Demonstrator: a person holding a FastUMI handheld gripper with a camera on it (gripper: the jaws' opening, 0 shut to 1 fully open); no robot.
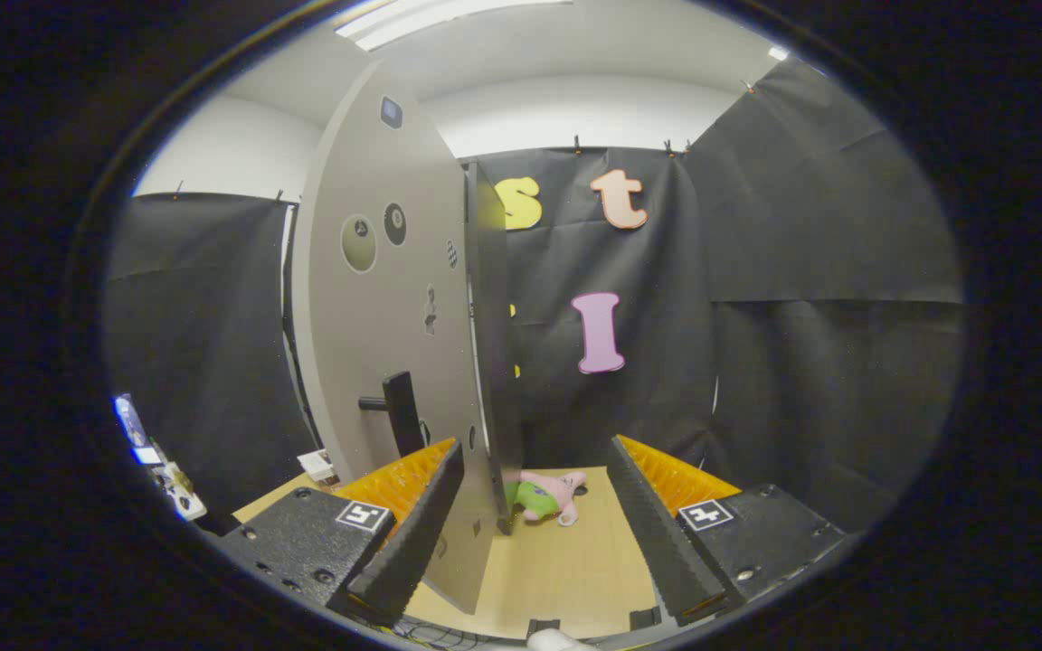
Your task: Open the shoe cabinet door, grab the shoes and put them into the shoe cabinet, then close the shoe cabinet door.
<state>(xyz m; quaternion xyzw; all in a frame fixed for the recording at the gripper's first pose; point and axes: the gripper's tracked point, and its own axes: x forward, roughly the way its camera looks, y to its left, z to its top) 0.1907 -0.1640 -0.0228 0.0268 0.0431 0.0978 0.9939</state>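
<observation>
The grey cabinet door (385,298) stands edge-on just ahead of me, swung out, with a black lever handle (399,411) on its face. Its free edge (482,380) runs down between my fingers, close against the inner side of the left finger (412,533); I cannot tell whether they touch. My gripper (535,446) is open, and the right finger (657,524) stands well clear of the door. A second grey panel (496,298) of the cabinet rises right behind the door's edge.
A pink and green plush toy (546,495) lies on the light wooden surface (557,570) beyond the fingers, beside the door's foot. A small white box (317,466) and some clutter (159,461) sit to the left. Black cloth walls close in the back and right.
</observation>
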